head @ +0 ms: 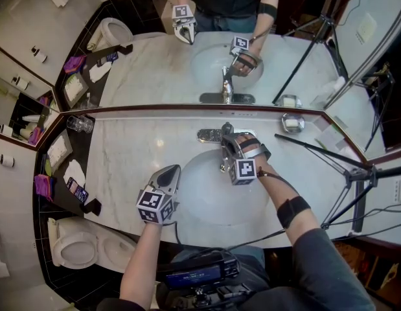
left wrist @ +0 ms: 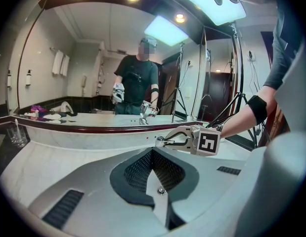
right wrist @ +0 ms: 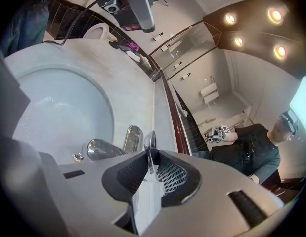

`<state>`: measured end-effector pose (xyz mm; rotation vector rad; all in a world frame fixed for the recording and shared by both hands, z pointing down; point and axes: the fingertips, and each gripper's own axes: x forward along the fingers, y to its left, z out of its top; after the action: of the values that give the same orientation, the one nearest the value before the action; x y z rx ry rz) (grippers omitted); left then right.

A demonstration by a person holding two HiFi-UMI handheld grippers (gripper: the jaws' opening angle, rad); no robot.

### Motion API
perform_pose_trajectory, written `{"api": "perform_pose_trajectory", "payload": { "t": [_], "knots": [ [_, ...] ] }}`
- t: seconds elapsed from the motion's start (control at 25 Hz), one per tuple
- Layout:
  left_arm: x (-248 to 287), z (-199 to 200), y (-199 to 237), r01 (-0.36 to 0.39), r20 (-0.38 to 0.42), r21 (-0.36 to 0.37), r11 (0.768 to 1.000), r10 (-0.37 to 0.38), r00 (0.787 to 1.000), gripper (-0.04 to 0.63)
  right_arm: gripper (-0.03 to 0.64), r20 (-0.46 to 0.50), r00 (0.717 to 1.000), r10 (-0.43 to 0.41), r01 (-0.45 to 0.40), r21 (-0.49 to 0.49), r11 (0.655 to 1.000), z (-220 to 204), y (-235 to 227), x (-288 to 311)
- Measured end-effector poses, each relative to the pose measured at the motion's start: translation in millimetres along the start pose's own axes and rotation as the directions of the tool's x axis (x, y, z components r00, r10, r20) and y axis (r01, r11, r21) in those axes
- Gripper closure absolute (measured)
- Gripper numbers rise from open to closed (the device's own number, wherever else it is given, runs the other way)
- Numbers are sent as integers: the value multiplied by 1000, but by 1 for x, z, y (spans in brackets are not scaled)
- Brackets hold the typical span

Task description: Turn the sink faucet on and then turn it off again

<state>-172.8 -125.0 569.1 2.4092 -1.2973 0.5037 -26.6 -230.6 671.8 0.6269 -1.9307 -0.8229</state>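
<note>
The chrome faucet (head: 216,135) stands at the back of the white oval sink (head: 194,193), just below the mirror. My right gripper (head: 227,149) reaches over the basin from the right and is shut on the faucet's thin upright lever (right wrist: 149,144), which sits pinched between the dark pads (right wrist: 168,176). The spout (right wrist: 101,148) curves out over the basin (right wrist: 59,107); I cannot tell whether water runs. My left gripper (head: 169,173) hovers over the sink's left rim, shut on nothing. In the left gripper view its closed tips (left wrist: 152,152) point toward the right gripper (left wrist: 162,141).
A mirror (head: 155,50) runs along the back of the marble counter (head: 135,148). A drinking glass (head: 79,123) stands at the far left, a small dish (head: 292,122) right of the faucet. Tripod legs (head: 330,161) cross the counter's right end. A toilet (head: 77,245) sits at lower left.
</note>
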Motion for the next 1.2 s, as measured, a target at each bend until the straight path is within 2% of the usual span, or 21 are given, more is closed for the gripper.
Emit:
{"api": "perform_pose_trajectory", "payload": {
  "t": [0.44, 0.68, 0.96, 1.08, 1.2],
  "knots": [
    [2, -5, 3, 0, -4, -9, 1000, 0, 1000, 595, 537, -8, 1000, -25, 24, -106, 994, 0, 23, 0],
    [3, -7, 4, 0, -5, -16, 1000, 0, 1000, 595, 537, -4, 999, -40, 39, -95, 995, 3, 19, -2],
    [3, -6, 3, -1, 1, -10, 1000, 1, 1000, 595, 535, -14, 1000, 3, -5, -90, 996, 1, 21, 0],
    [0, -5, 2, -4, 6, -6, 1000, 4, 1000, 595, 501, -21, 1000, 14, -16, -68, 998, 2, 19, -3],
    [-3, -3, 1, -5, 13, -6, 1000, 5, 1000, 595, 500, -32, 999, 37, -39, -41, 998, 1, 21, -10]
  ]
}}
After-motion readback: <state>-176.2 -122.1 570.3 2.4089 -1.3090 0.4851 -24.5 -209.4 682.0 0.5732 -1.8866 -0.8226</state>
